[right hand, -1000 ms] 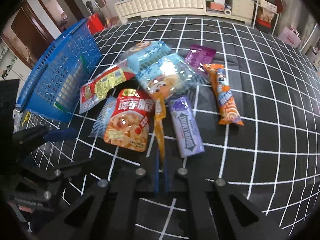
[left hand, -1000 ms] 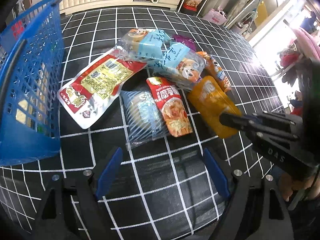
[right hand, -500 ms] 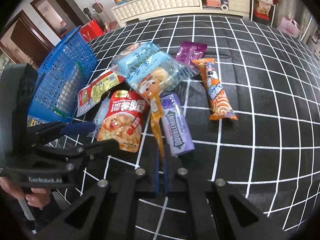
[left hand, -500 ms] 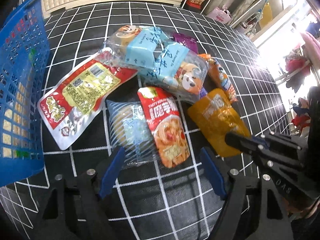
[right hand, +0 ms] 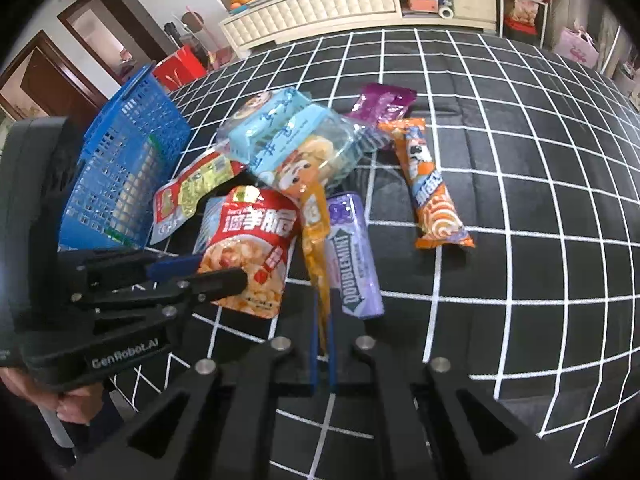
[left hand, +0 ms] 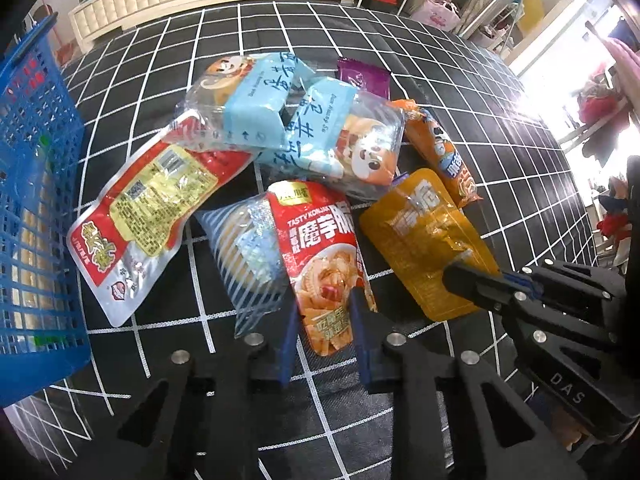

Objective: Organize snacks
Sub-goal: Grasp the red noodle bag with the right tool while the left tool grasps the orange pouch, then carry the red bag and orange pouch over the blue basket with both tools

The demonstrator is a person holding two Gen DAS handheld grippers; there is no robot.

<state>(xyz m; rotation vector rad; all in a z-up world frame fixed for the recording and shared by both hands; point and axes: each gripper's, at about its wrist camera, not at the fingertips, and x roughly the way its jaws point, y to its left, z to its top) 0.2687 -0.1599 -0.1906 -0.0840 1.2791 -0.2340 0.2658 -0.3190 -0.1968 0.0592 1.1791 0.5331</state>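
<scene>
A pile of snack packs lies on a black grid cloth. My right gripper (right hand: 323, 336) is shut on the near edge of an orange-yellow pouch (right hand: 316, 240), seen flat in the left wrist view (left hand: 424, 236). My left gripper (left hand: 323, 340) has its jaws narrowed around the bottom end of a red konjac pack (left hand: 324, 252); whether the pads touch it I cannot tell. The same pack shows in the right wrist view (right hand: 248, 248). A blue basket (left hand: 28, 200) stands at the left.
Also in the pile are a red-and-yellow pouch (left hand: 140, 216), a striped clear pack (left hand: 244, 256), two light-blue cartoon bags (left hand: 312, 128), an orange roll pack (right hand: 432, 192), a purple gum pack (right hand: 354, 264) and a purple sachet (right hand: 384, 100). A cabinet (right hand: 320, 4) stands beyond.
My left gripper has moved forward onto the red konjac pack and its jaws have narrowed from wide open. My right gripper stays shut on the orange pouch.
</scene>
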